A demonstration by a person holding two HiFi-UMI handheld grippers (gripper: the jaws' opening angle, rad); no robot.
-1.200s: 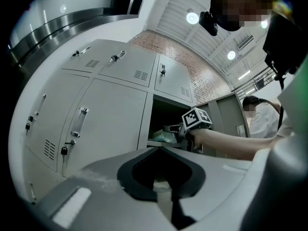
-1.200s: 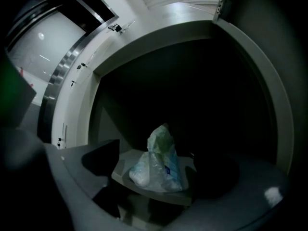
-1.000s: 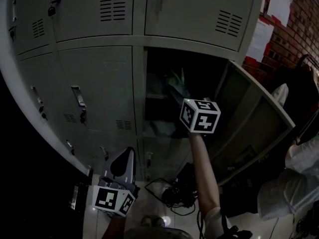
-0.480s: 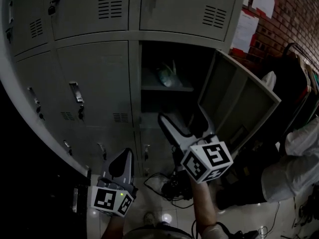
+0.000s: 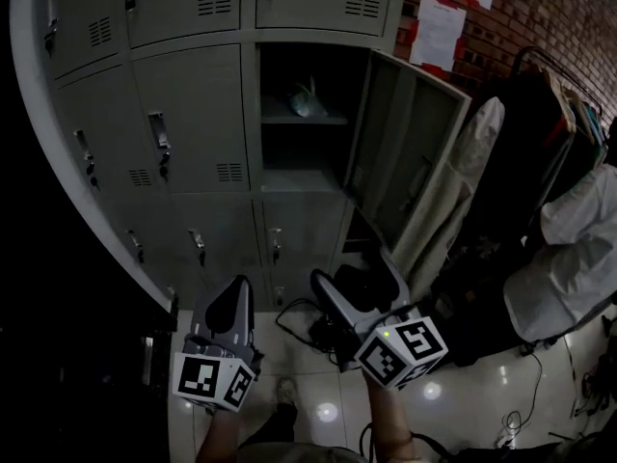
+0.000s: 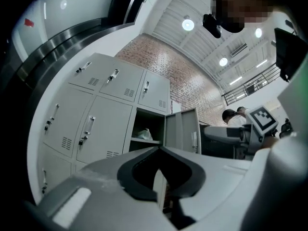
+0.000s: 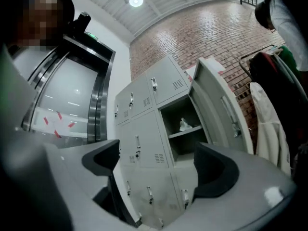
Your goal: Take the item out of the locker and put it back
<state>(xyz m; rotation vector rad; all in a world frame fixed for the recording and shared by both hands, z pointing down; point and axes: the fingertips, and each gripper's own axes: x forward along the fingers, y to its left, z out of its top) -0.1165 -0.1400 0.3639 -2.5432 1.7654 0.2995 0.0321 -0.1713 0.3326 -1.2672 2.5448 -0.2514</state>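
Note:
The locker (image 5: pixel 299 152) stands open with its door (image 5: pixel 410 162) swung out to the right. A pale, crumpled bag-like item (image 5: pixel 307 99) lies on the locker's upper shelf; it also shows small in the left gripper view (image 6: pixel 144 134) and the right gripper view (image 7: pixel 184 124). My right gripper (image 5: pixel 355 283) is low in front of the lockers, well clear of the opening, open with nothing between its jaws (image 7: pixel 159 165). My left gripper (image 5: pixel 231 309) hangs beside it at the lower left, tips together and empty (image 6: pixel 161 150).
Closed grey lockers with handles (image 5: pixel 159 143) fill the left and top. Dark cables and gear (image 5: pixel 323 331) lie on the floor below the open locker. A clothes rack with garments (image 5: pixel 540 152) and a person in white (image 5: pixel 583 249) stand at the right. Papers (image 5: pixel 439 32) hang on the brick wall.
My right gripper has come out of the locker and dropped back toward me, empty. The item stays on the shelf. The view has pulled away from the lockers; the left gripper has barely moved.

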